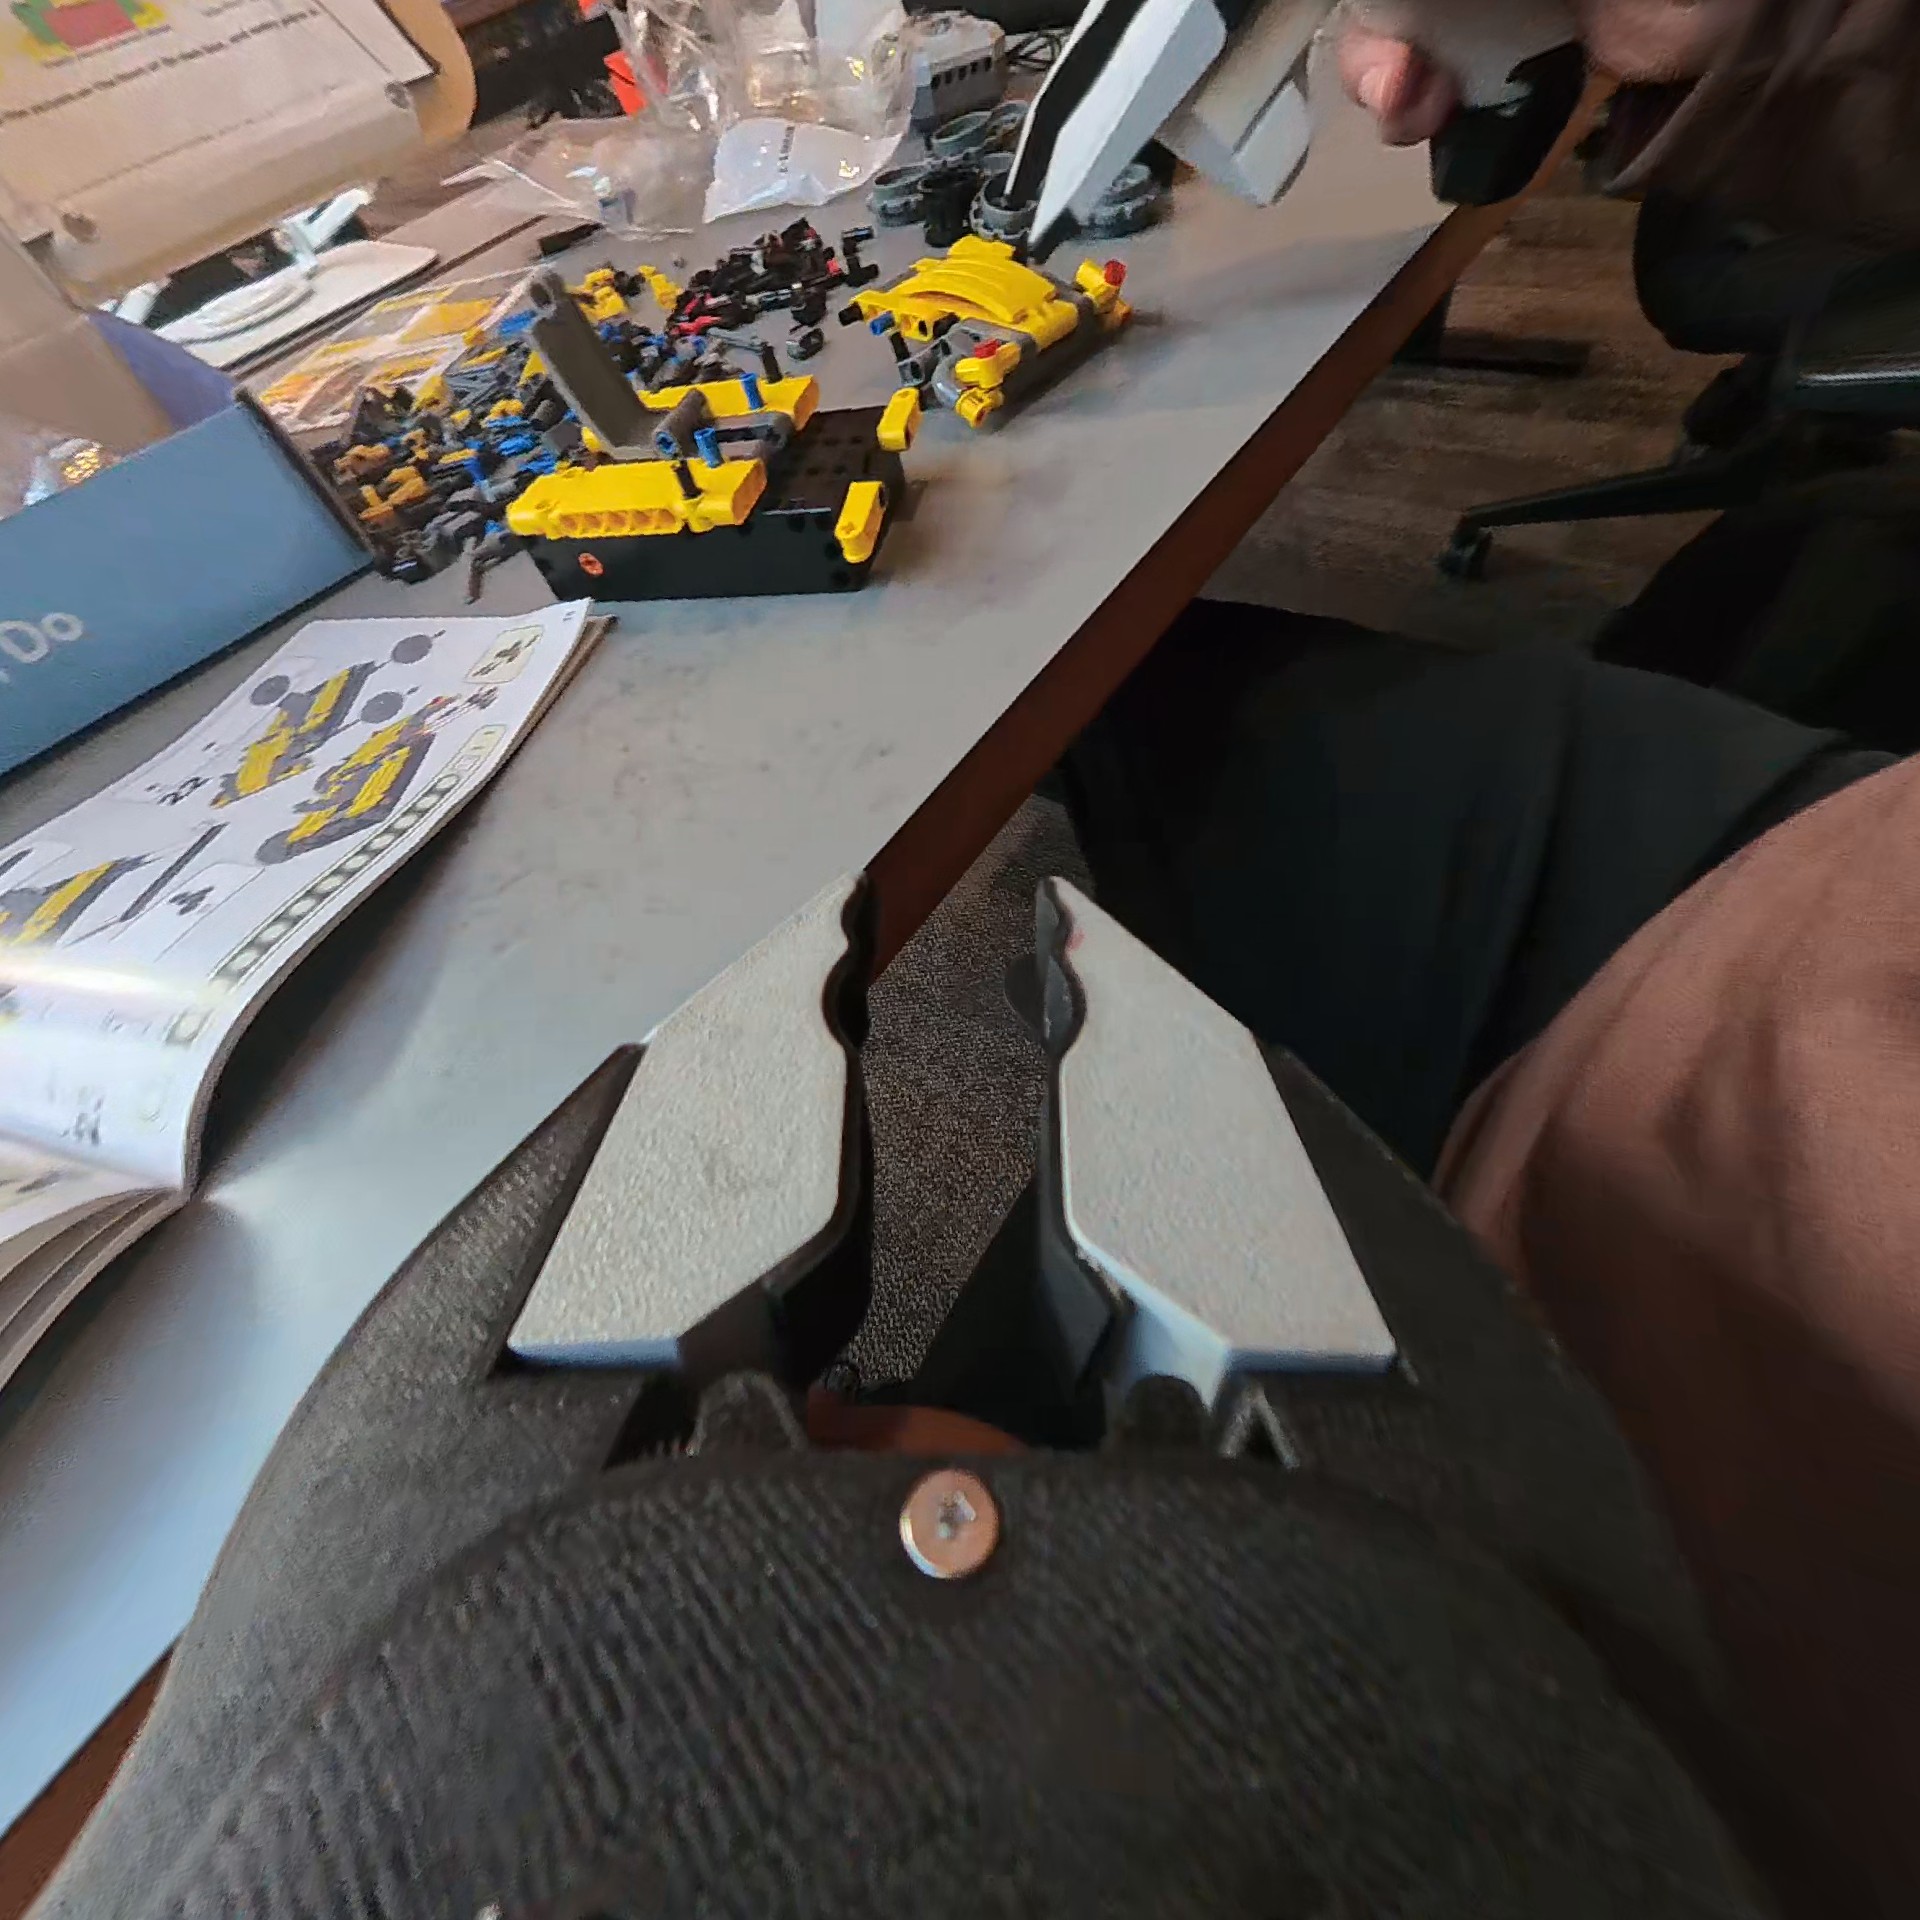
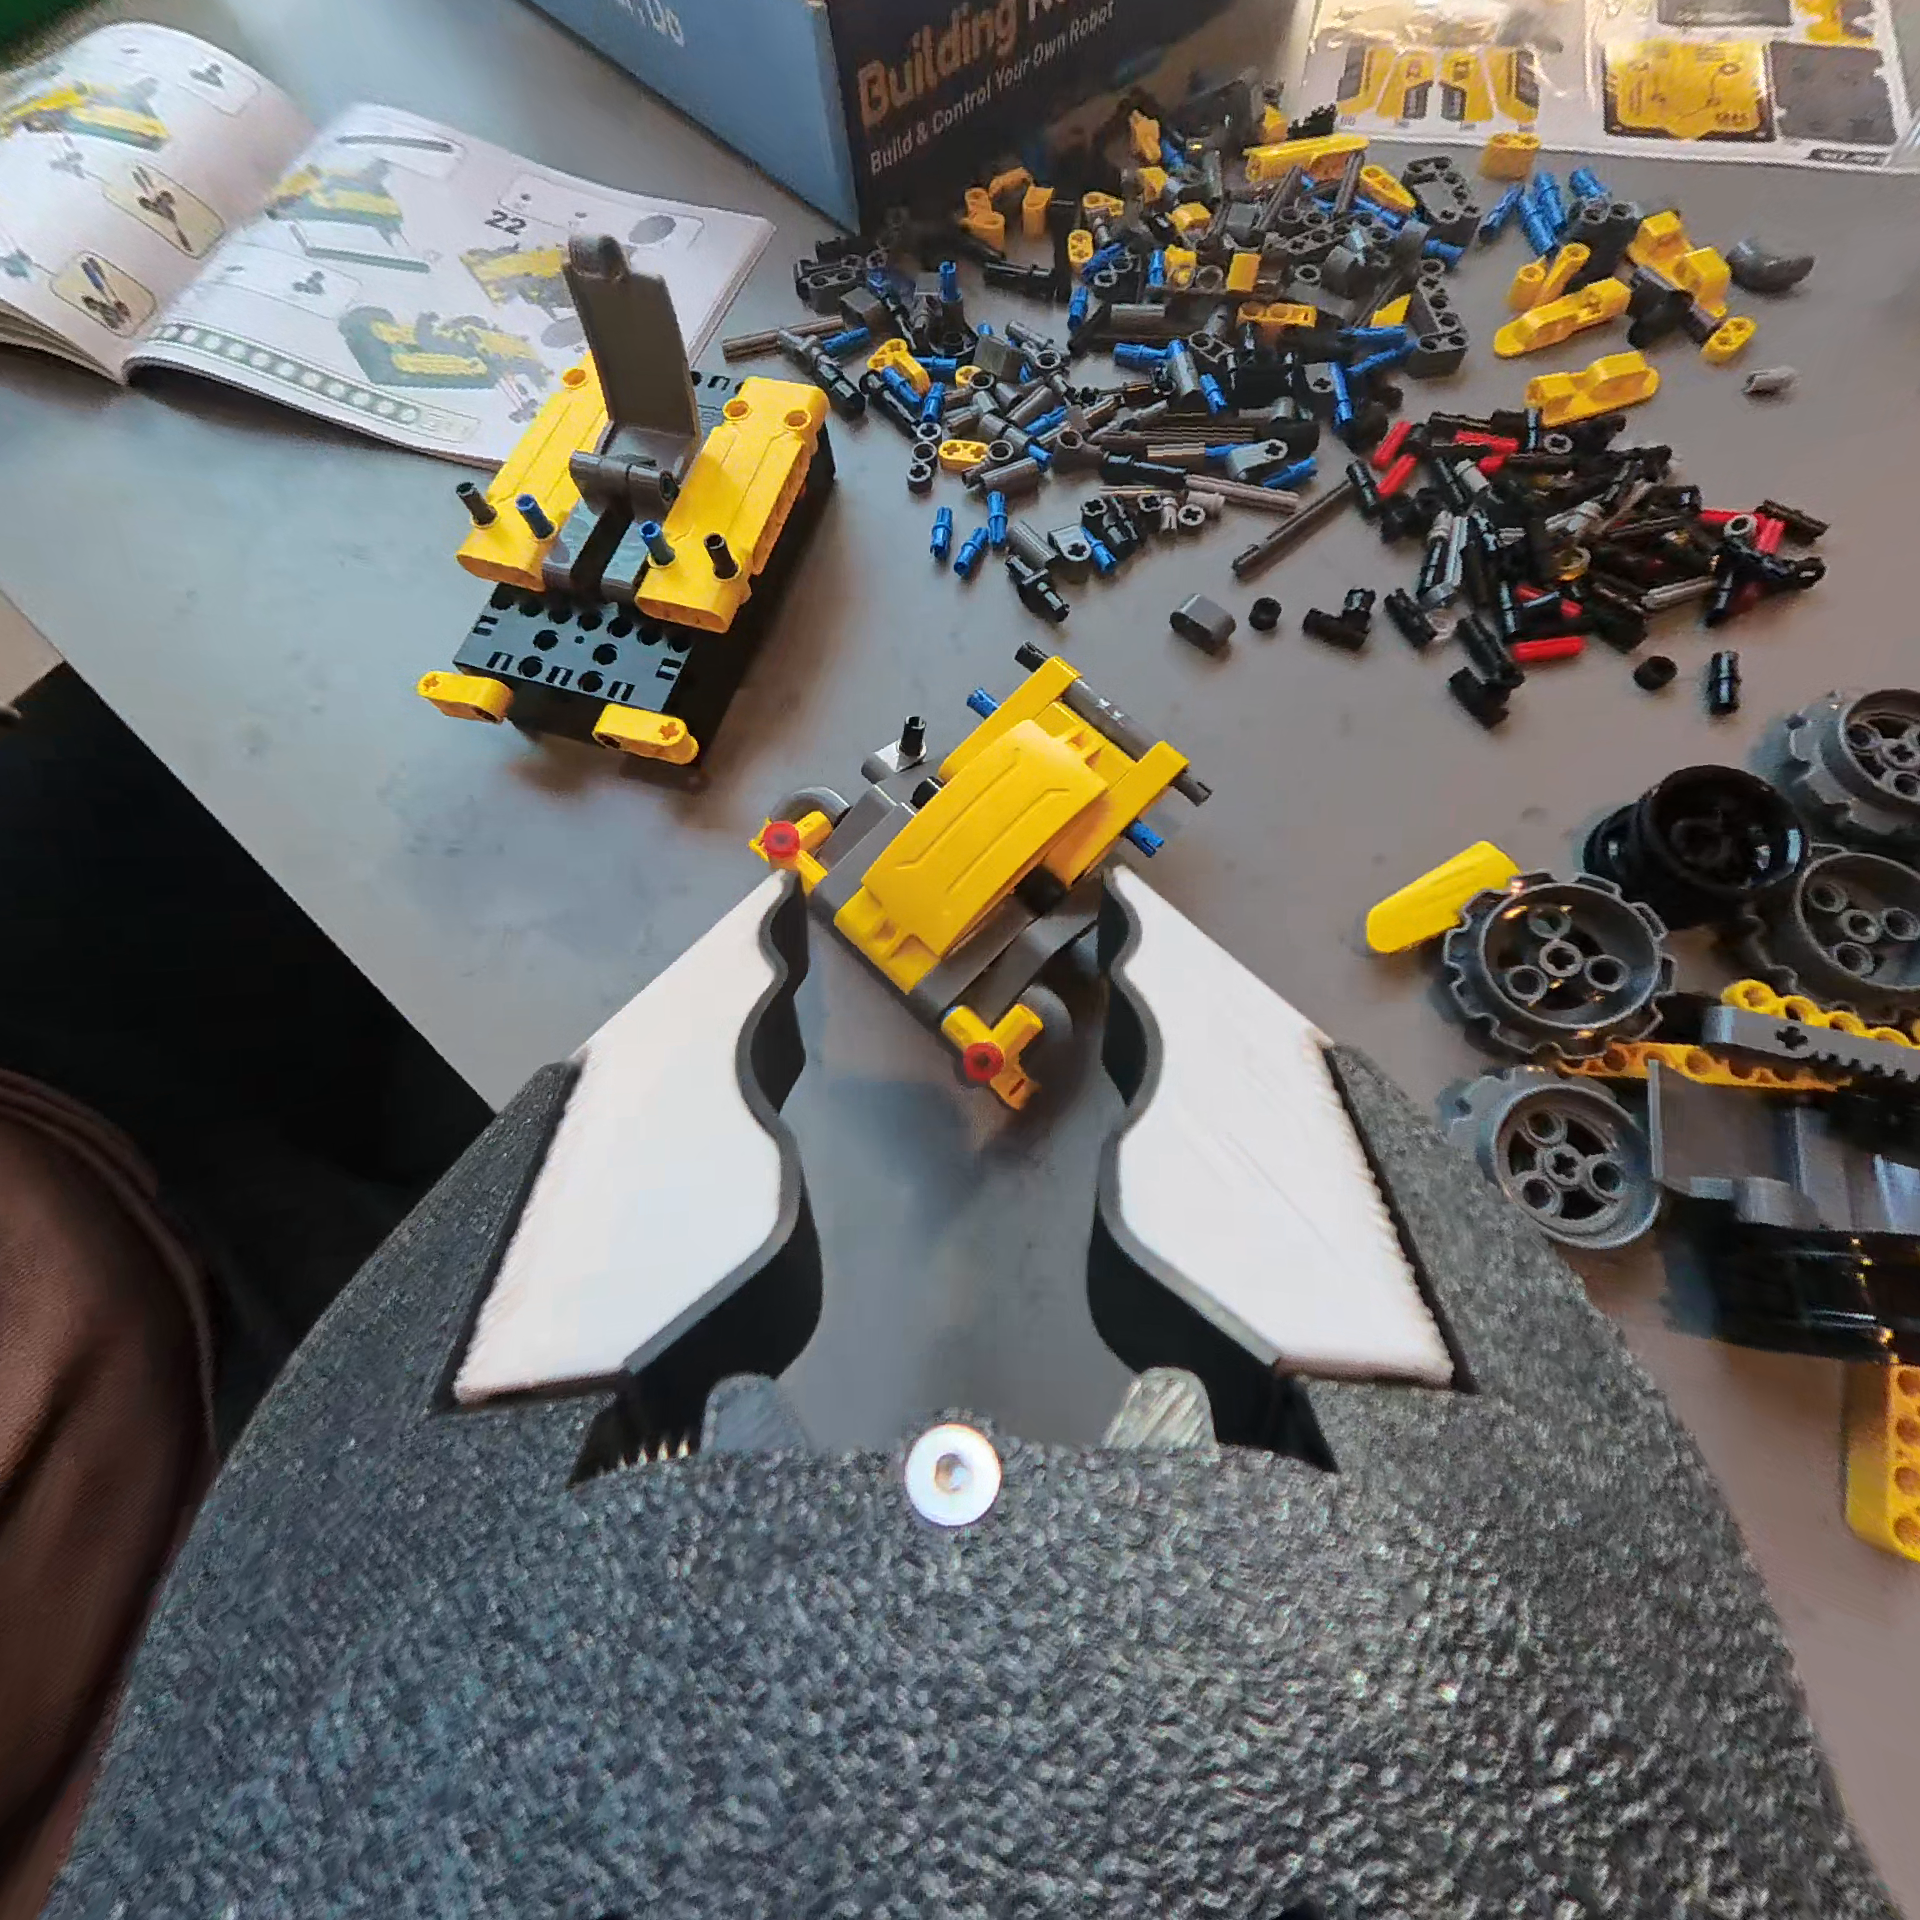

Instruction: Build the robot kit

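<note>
An office or hobby workspace is showing: a grey tabletop (image 1: 727, 790) carrying loose building-kit parts (image 2: 1299, 395), an instruction booklet (image 1: 260, 831), a wheeled office chair (image 1: 1714, 395) standing beside.

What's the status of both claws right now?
Left claw open, empty, hanging off the table edge. Right claw open, straddling the small yellow assembly on the table, not clamped. Loose parts pile and wheels nearby.
</note>
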